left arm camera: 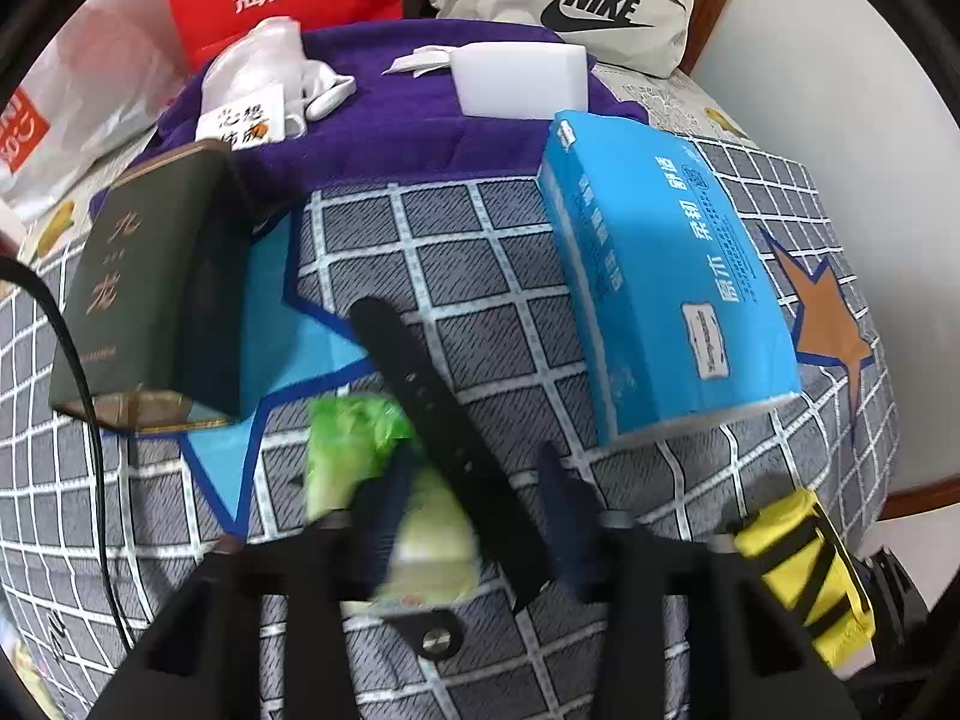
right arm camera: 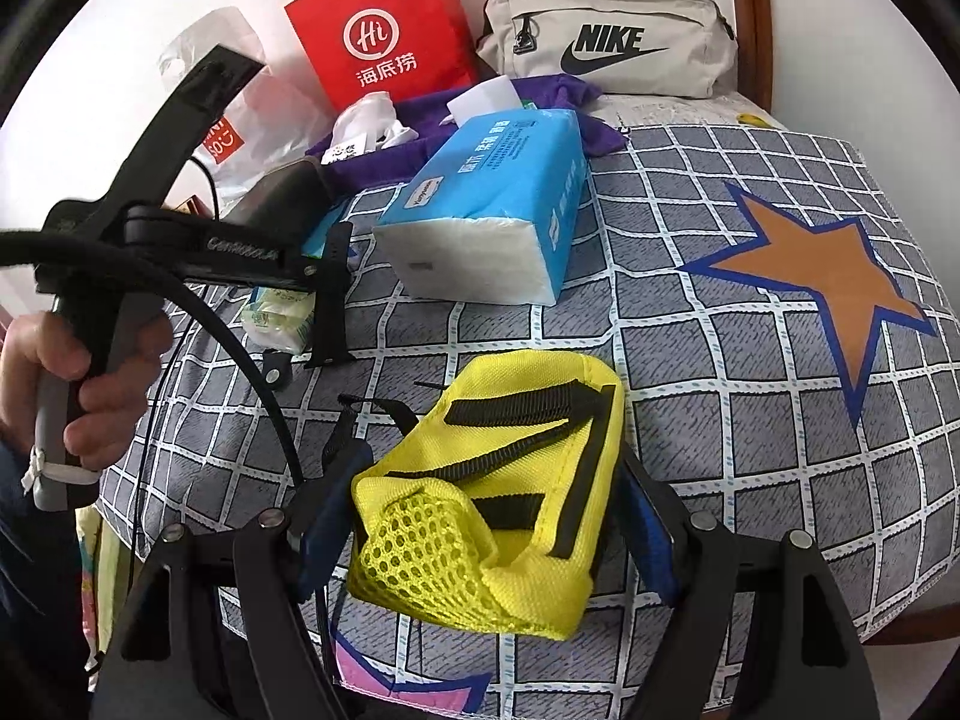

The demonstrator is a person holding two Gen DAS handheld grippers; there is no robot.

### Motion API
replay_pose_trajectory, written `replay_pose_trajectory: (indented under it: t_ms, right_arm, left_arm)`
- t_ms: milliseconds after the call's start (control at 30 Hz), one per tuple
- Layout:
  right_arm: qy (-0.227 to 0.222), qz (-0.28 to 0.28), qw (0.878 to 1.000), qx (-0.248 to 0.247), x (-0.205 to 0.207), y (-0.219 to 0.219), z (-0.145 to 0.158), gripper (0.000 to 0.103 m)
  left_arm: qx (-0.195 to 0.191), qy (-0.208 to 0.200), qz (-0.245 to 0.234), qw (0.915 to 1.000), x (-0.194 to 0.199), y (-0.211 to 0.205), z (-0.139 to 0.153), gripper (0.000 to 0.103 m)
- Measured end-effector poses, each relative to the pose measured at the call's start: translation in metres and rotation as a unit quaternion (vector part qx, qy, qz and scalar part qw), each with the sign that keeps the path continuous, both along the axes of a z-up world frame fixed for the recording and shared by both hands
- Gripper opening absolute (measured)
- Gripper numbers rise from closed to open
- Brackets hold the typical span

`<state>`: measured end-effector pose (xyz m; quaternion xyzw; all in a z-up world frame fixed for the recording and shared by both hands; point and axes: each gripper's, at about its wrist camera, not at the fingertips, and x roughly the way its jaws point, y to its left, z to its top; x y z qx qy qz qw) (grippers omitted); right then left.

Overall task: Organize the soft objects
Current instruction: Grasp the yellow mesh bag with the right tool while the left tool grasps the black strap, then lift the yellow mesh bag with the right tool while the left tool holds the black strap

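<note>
Left tool (left arm camera: 474, 516) half-open over the green tissue pack (left arm camera: 360, 450); right tool (right arm camera: 486, 516) clamps the yellow mesh pouch (right arm camera: 498, 510).

Between my left fingers lies the pack, with a black strap (left arm camera: 444, 414) slanting across its far side; whether the pads press it I cannot tell. I judge I should centre on the pack alone, nudging clear of the strap, then close gently on the bed (left arm camera: 492, 276).

Between the right jaws: yellow mesh pouch (right arm camera: 498, 516), black straps. Between the left jaws: pale green packet (left arm camera: 384, 480) beside a black watch strap (left arm camera: 444, 432). Beyond both: grey bedspread (right arm camera: 690, 360), white grid, orange star edged blue; bright blue tissue pack (left arm camera: 660, 276); purple cloth (left arm camera: 384, 114); red bag (right arm camera: 384, 30), white lettering; beige pouch (right arm camera: 612, 36), black logo.
</note>
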<state>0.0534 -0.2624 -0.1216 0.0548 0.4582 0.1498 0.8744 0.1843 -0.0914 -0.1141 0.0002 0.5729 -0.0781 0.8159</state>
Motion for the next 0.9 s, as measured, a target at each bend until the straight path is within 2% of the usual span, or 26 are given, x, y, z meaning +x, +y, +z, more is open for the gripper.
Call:
replay_pose_trajectory:
  t_ms: [100, 200, 267, 300, 467, 567, 900]
  right_arm:
    - [-0.001, 0.002, 1.0, 0.004, -0.001, 0.0, 0.001, 0.078]
    - [-0.003, 0.002, 1.0, 0.009, -0.001, -0.002, 0.002, 0.078]
    - [-0.004, 0.002, 1.0, 0.011, -0.001, -0.003, 0.002, 0.078]
    - [-0.003, 0.001, 1.0, 0.013, -0.002, -0.003, 0.002, 0.078]
    - [0.002, -0.001, 1.0, 0.015, -0.002, -0.006, -0.002, 0.078]
    - [0.003, 0.0, 1.0, 0.014, -0.004, -0.006, -0.002, 0.078]
    - [-0.004, 0.001, 1.0, 0.012, 0.001, 0.0, 0.006, 0.078]
  left_arm:
    - [0.055, -0.01, 0.0, 0.9984, 0.004, -0.014, -0.005, 0.052]
    - [0.087, -0.019, 0.001, 0.9961, 0.006, -0.021, -0.008, 0.051]
    - [0.111, -0.029, 0.007, 0.9934, 0.005, -0.021, -0.009, 0.032]
    - [0.117, -0.033, 0.008, 0.9925, 0.005, -0.02, -0.008, 0.03]
    - [0.077, -0.033, 0.007, 0.9964, 0.001, -0.005, -0.002, 0.023]
    - [0.038, -0.025, -0.001, 0.999, -0.006, 0.002, 0.004, 0.02]
    - [-0.026, -0.027, -0.005, 0.9993, -0.025, 0.018, 0.019, 0.019]
